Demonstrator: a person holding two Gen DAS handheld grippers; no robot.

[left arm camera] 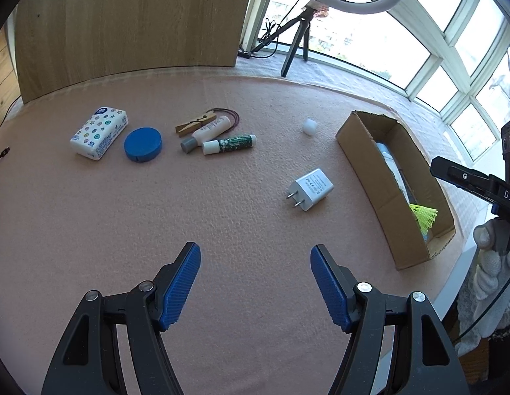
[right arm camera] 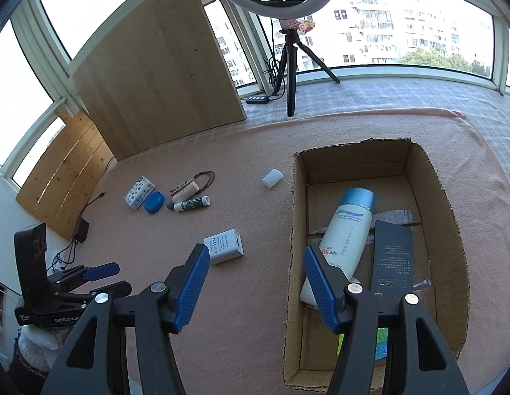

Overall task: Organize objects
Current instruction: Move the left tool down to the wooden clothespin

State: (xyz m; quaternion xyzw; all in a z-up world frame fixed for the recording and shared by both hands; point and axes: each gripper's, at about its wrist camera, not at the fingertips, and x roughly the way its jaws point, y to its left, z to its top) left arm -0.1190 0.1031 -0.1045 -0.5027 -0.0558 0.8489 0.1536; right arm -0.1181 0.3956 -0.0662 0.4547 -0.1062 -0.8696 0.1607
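My left gripper (left arm camera: 255, 250) hangs open and empty over bare pink cloth. Ahead of it lie a white charger (left arm camera: 310, 189), a small white cap (left arm camera: 310, 126), a green-labelled stick (left arm camera: 230, 143), a small tube (left arm camera: 207, 131), a clothespin (left arm camera: 195, 123), a blue round tin (left arm camera: 143, 144) and a tissue pack (left arm camera: 98, 133). My right gripper (right arm camera: 255, 250) is open and empty, straddling the left wall of the cardboard box (right arm camera: 353, 161). Inside the box lie a sunscreen bottle (right arm camera: 347, 230), a black flat pack (right arm camera: 393, 253) and a yellow shuttlecock (left arm camera: 424, 217).
A ring light on a black tripod (right arm camera: 289, 75) stands behind the cloth by the windows. A wooden board (right arm camera: 156, 56) leans at the back left. Cables and a small black device (right arm camera: 81, 230) lie off the cloth's left edge. A gloved hand (left arm camera: 492, 243) shows at the right.
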